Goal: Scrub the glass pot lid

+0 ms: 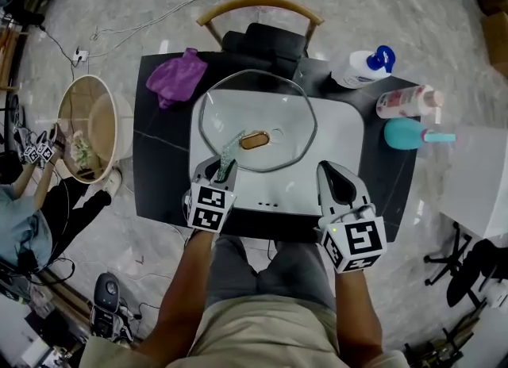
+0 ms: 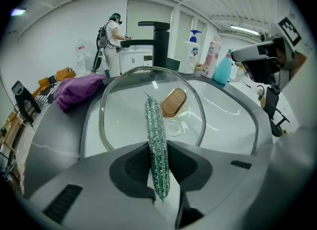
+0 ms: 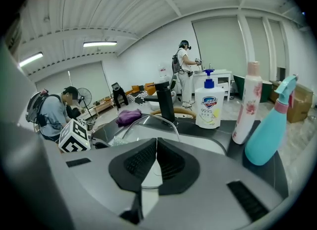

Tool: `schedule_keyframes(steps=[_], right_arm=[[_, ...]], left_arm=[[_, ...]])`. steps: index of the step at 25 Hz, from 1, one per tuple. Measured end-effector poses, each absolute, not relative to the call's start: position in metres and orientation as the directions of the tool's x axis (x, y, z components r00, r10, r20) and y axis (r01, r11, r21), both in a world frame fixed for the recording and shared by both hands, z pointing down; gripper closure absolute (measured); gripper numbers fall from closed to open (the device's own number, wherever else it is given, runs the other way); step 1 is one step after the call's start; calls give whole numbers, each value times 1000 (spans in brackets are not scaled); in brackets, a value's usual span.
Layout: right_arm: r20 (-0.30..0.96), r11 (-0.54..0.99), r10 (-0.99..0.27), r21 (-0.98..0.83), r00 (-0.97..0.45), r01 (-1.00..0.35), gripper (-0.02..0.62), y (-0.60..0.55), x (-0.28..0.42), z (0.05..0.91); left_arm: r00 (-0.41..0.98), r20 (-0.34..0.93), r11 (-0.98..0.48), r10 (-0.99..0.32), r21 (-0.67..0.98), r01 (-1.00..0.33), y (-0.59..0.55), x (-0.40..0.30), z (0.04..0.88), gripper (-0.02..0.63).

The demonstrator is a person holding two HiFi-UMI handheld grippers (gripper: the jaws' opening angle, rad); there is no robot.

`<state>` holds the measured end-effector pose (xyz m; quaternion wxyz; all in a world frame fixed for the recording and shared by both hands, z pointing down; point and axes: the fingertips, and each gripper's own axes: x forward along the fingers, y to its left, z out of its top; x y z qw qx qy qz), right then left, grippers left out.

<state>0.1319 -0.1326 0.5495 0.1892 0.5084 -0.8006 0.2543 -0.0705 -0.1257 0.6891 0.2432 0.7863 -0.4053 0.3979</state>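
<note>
Two tools work at the near edge of a white sink set in a dark counter. The left tool is clamped on a glittery green scrubber, whose far end rests over the glass pot lid lying in the basin. The right tool, jaws together and empty, is just right of the lid.

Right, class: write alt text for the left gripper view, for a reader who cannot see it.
The left gripper, seen along its jaws, is shut on a glittery green scrubber held edge-on over a glass pot lid with a brown handle, lying in a white sink. A purple cloth sits at left, a black faucet behind and bottles at right.
</note>
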Motion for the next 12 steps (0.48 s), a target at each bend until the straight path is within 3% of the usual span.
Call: schedule_keyframes(steps=[6,12], right_arm=[[558,340,-724,-223,-405,-914,571,-129,141,551],[561,323,-728,-226,-394,-919,571,-125,150,553]], left_arm=[[392,882,-659,-262,133,-740,-97,-48,716,518],[389,894,-739,-222,105,-665,-92,-13,721,517]])
